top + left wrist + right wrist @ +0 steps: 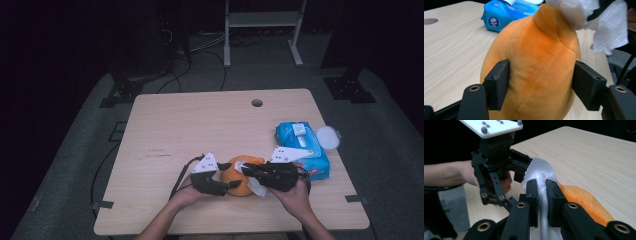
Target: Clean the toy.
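Near the table's (165, 135) front edge, the plush toy (239, 181) seemingly stands upright.

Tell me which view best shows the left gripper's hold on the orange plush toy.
The left gripper view: the orange plush toy sits squeezed between both jaws. The high view shows the left gripper against it, small and dim. The right gripper view shows just an orange edge beside the white tissue.

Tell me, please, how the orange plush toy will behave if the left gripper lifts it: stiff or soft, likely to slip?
The orange plush toy probably stays soft: its fuzzy sides bulge around the left gripper jaws pressing it. It looks light for its size, being stuffed fabric. Slipping seems unlikely, since the nap should grip.
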`<action>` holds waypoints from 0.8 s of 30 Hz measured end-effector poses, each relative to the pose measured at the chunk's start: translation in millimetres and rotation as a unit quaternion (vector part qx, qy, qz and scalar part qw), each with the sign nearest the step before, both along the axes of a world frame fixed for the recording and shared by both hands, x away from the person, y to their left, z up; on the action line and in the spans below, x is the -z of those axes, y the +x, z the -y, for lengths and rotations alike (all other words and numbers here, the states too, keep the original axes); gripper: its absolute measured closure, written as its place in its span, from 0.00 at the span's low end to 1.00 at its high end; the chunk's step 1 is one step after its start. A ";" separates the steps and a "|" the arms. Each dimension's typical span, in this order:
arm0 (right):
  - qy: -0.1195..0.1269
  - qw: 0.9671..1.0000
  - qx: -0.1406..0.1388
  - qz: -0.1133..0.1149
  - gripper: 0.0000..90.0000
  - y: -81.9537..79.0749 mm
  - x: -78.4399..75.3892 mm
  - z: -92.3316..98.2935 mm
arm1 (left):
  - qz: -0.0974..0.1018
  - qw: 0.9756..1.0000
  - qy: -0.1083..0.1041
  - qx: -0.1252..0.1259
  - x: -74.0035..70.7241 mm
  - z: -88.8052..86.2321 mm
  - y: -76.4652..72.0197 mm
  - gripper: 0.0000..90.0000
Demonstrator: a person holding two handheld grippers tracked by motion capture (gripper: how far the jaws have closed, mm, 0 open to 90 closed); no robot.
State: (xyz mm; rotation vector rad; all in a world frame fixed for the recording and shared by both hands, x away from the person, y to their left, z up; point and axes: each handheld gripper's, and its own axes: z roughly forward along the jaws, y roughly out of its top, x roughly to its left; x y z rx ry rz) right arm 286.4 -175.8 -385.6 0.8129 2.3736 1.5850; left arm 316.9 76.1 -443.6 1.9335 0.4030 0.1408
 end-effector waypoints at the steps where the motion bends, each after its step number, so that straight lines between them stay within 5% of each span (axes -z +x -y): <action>1: 0.003 1.000 0.005 -0.002 0.89 2.8 1.4 3.5 | 0.001 1.000 0.000 -0.001 0.1 -1.0 0.8 0.38; 6: 0.013 0.997 0.067 -0.030 0.89 17.6 11.4 30.5 | -0.001 1.000 -0.004 0.010 1.0 -5.2 1.6 0.37; 11: 0.011 0.997 0.061 -0.052 0.89 22.7 20.3 33.7 | 0.011 0.999 0.009 0.048 -2.5 -10.5 5.2 0.15; 15: 0.013 0.998 0.042 -0.048 0.89 19.7 17.4 26.5 | 0.025 0.999 0.009 0.043 6.6 -6.6 9.0 0.10; 19: 0.010 0.998 0.041 -0.042 0.89 16.5 14.1 19.7 | 0.033 0.999 0.010 0.037 -3.7 -7.0 4.8 0.36; 22: 0.041 0.997 0.045 -0.039 0.89 20.2 9.0 21.6 | 0.053 0.998 0.006 0.022 -23.8 -12.0 1.1 0.41; 24: 0.045 0.997 0.048 -0.033 0.89 26.0 5.6 18.0 | 0.085 0.996 0.042 -0.002 -33.1 -13.1 -1.9 0.41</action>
